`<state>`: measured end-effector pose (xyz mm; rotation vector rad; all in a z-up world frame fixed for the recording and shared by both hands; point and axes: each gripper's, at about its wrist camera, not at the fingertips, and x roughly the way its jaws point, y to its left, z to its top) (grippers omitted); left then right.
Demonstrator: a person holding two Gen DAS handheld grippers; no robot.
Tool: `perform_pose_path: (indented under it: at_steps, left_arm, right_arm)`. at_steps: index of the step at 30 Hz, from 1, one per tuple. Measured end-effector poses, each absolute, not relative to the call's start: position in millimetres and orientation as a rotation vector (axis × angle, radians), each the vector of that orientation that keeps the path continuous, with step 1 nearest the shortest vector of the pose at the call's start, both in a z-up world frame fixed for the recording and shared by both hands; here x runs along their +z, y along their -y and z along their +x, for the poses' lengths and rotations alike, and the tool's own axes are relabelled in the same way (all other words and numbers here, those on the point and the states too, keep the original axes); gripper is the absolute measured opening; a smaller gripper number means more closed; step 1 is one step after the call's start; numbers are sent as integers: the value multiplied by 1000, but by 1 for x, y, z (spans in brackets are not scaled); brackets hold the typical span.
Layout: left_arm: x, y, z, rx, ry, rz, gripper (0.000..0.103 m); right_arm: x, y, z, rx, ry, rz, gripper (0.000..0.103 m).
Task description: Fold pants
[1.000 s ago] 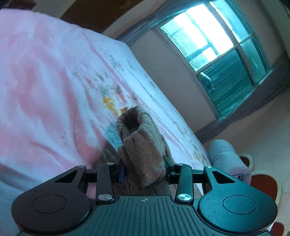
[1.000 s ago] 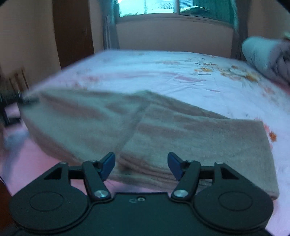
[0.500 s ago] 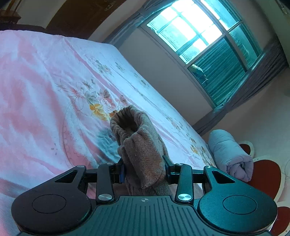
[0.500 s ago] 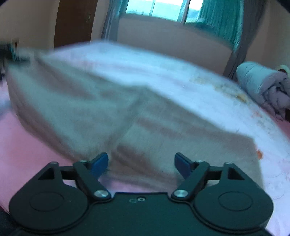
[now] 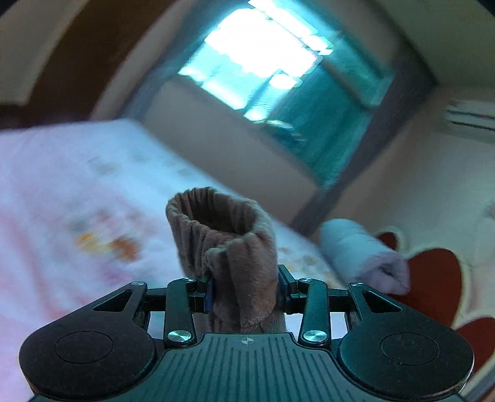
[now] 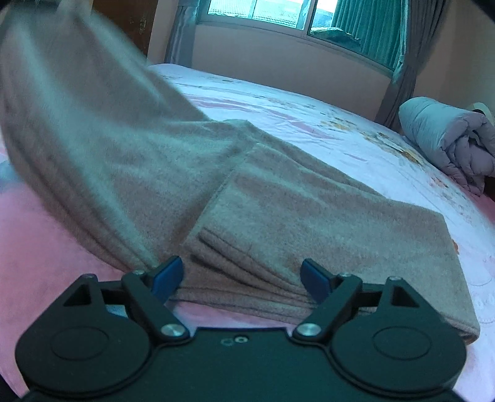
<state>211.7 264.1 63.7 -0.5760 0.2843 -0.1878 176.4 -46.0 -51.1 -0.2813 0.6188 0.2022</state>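
Brown fleece pants (image 6: pixel 278 210) lie partly folded on the pink floral bed (image 6: pixel 309 105). Their left part rises steeply toward the upper left of the right wrist view. My left gripper (image 5: pixel 244 287) is shut on the ribbed cuff end of the pants (image 5: pixel 222 235) and holds it up above the bed. My right gripper (image 6: pixel 241 278) is open and empty, its blue pads (image 6: pixel 314 280) at the near folded edge of the pants, just over the fabric.
A rolled grey-blue quilt (image 6: pixel 448 142) lies at the bed's far right; it also shows in the left wrist view (image 5: pixel 362 256). A window with teal curtains (image 6: pixel 355 21) is behind the bed. A red heart-shaped headboard (image 5: pixel 433 284) is at the right.
My left gripper has lifted the cuff end higher and tilted up toward the window. The left part of the pants has risen. My right gripper has opened wider, nearer the folded edge.
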Motion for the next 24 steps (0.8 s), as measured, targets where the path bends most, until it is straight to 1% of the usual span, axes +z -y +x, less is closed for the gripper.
perform_pose_path:
  at_steps: [2,3,4,5,6,7,8,9,13,16,18,19,20,21,22,23,24]
  left_arm:
    - [92,-222,222,-256,-273,-487,39]
    - [103,-200,228,-283,-271,-435,39]
    - [111,-175,235,-323,-279,-405,39]
    - [114,-154,242,-359,-299,-379,39]
    - [115,-129,249,-393,-314,-331,39]
    - [114,-103,256,-424,-329,-296,39]
    - [109,-75,265,-461,-357,-275,39]
    - [102,-45,273,-490,-384,-242,39]
    - [60,58,291,-575,-491,-113,39]
    - [22,123,290,-638,-558,-30,39]
    - [1,157,281,-632,-602,47,39]
    - [-8,171,273,-616,-604,111,42]
    - [-12,178,263,-601,-585,151,46]
    - [-14,179,257,-602,-566,170,59]
    - [-13,177,251,-617,-553,174,79]
    - [-9,177,250,-621,-549,175,88]
    - [-4,177,246,-618,-549,177,99]
  right_arm:
    - [-50,48,177,209,-615,-268,78]
    - [-39,61,174,238,-612,-191,65]
    - [-24,86,165,254,-555,-48,60]
    - [-11,119,149,220,-464,101,72]
    - [-4,154,137,158,-413,217,85]
    - [-2,184,135,133,-427,304,84]
    - [-3,215,135,114,-447,388,80]
    - [-3,251,134,77,-448,465,79]
    - [5,361,123,-81,-389,643,80]
    - [1,412,111,-130,-375,730,81]
    - [-8,429,104,-145,-395,750,81]
    - [-13,435,102,-144,-406,765,81]
    - [-18,440,99,-139,-414,791,81]
    - [-23,444,96,-136,-417,823,81]
    - [-26,447,94,-136,-417,861,81]
    - [-27,447,94,-131,-418,888,81]
    - [-28,448,95,-122,-420,906,81]
